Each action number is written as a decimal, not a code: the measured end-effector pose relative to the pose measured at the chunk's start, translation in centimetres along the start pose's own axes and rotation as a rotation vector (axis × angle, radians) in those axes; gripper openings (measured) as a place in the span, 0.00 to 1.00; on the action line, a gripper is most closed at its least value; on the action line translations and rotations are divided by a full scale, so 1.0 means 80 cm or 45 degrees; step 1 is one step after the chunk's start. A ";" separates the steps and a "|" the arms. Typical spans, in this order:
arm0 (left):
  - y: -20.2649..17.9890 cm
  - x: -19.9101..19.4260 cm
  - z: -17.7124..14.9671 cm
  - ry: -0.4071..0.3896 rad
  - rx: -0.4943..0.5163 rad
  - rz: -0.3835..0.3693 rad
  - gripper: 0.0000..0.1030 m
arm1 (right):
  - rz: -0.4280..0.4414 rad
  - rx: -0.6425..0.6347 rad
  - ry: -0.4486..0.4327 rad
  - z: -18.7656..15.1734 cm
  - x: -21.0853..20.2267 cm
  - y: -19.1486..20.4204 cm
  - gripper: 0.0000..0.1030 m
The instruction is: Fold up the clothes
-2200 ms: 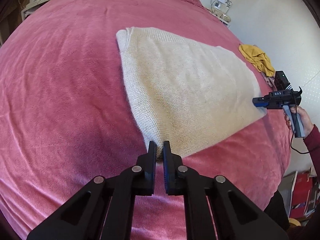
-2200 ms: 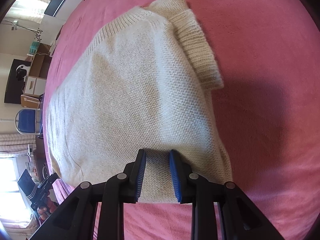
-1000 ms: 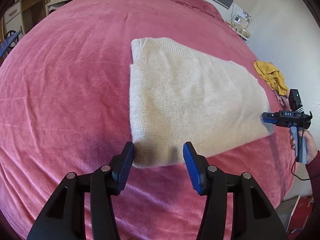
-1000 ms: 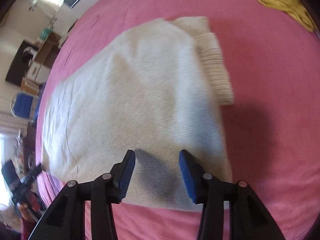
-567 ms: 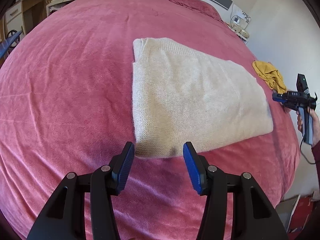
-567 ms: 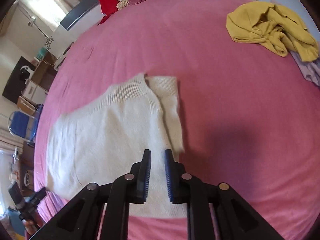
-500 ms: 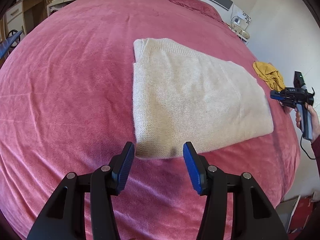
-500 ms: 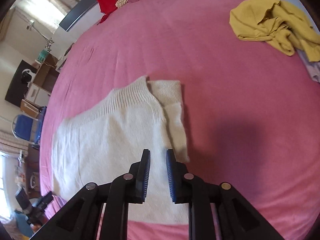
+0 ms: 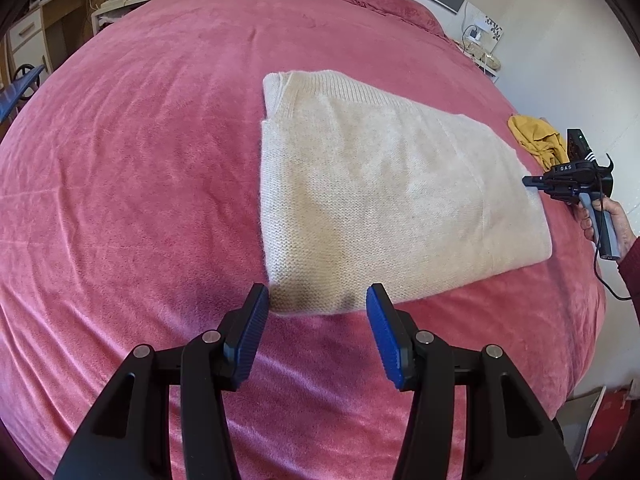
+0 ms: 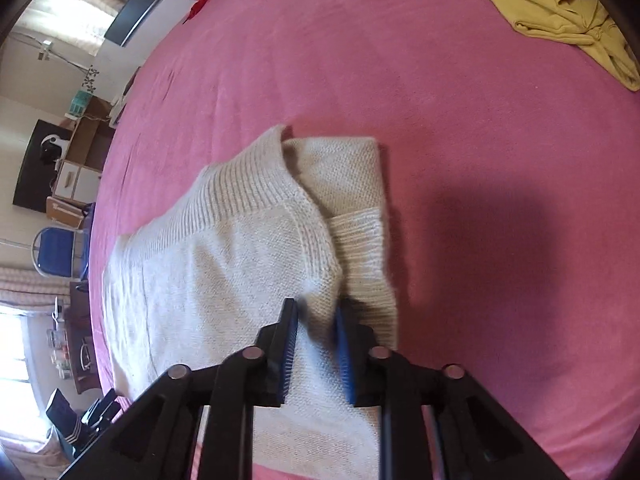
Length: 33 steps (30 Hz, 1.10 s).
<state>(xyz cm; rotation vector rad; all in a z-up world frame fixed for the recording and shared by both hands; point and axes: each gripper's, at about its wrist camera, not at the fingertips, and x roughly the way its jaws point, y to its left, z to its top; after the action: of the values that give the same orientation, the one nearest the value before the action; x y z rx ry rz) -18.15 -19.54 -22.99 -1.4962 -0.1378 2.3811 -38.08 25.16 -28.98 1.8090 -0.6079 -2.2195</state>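
One folded cream sweater flat on pink bed, lying between both grippers. Left gripper spread wide, just short of near hem. Right gripper partly apart over opposite edge, beside ribbed cuff.

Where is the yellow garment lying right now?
The yellow garment lies crumpled on the pink bedspread, top right in the right wrist view. In the left wrist view it sits at the bed's far right edge, beyond the cream sweater and behind the right gripper.
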 end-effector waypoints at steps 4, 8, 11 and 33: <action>-0.004 0.002 0.000 -0.001 0.013 0.002 0.52 | -0.096 -0.124 -0.037 -0.010 -0.005 0.028 0.03; -0.007 0.000 -0.001 -0.013 0.012 -0.004 0.52 | -0.176 -0.158 -0.110 -0.021 -0.023 0.029 0.02; -0.007 -0.001 0.000 -0.016 0.002 -0.018 0.52 | -0.219 -0.108 -0.118 -0.017 -0.012 0.008 0.03; -0.008 0.051 0.001 0.130 0.064 0.190 0.52 | -0.134 0.055 0.015 -0.025 0.069 0.047 0.03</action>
<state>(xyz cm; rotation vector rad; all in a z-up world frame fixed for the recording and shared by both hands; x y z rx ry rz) -19.69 -17.59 -26.34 -1.6533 0.0597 2.3949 -37.73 19.19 -32.54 1.9161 -0.5746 -2.2771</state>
